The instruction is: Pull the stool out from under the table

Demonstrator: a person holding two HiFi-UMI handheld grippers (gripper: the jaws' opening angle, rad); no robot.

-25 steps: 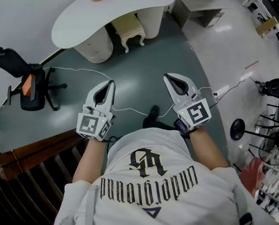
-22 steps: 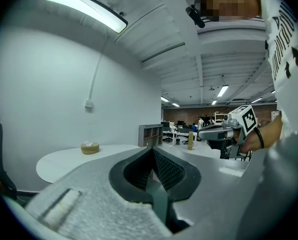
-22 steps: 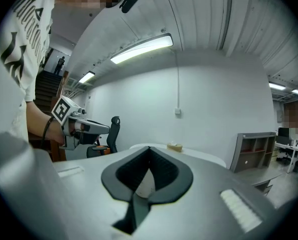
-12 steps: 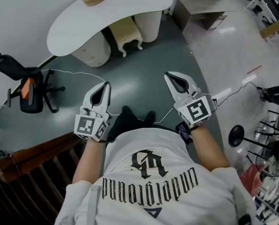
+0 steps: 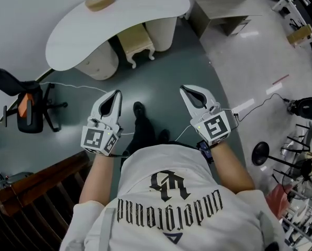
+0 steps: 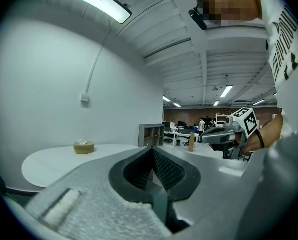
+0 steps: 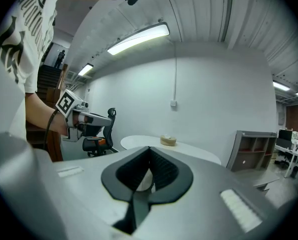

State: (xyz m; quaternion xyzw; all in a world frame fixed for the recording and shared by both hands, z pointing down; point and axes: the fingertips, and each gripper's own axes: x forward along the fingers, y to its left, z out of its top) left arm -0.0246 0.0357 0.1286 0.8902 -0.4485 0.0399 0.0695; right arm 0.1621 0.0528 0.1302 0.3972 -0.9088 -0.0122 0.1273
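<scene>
The dark green floor (image 5: 171, 72) took most of the room in front of the person, and a paler, shiny floor lay beside it on the right. A big white table (image 5: 119, 20) with a curved, bean-like top stood at the far side, near the white wall. The person in a white printed shirt (image 5: 166, 203) stood well apart from it and faced it. At the left, beside the wall, there was a black office chair (image 5: 30, 106) with an orange part on it. The stool (image 5: 137, 41), cream-coloured with curved legs, was under the near edge of the table, between the table's two round cream supports. The tabletop covered part of its seat, and nothing touched it. The left gripper (image 5: 115, 94) and the right gripper (image 5: 186, 90) were held side by side in front of the person's body, both pointing toward the table and far from the stool. In each gripper view the two jaws met at the tips, so both were closed together with nothing between them. A dark shoe (image 5: 138, 109) showed on the floor between the two grippers. A round tan box (image 5: 99, 0) sat on the tabletop near its far edge. A thin white cable (image 5: 82, 86) lay across the floor from the chair's side toward the person.
</scene>
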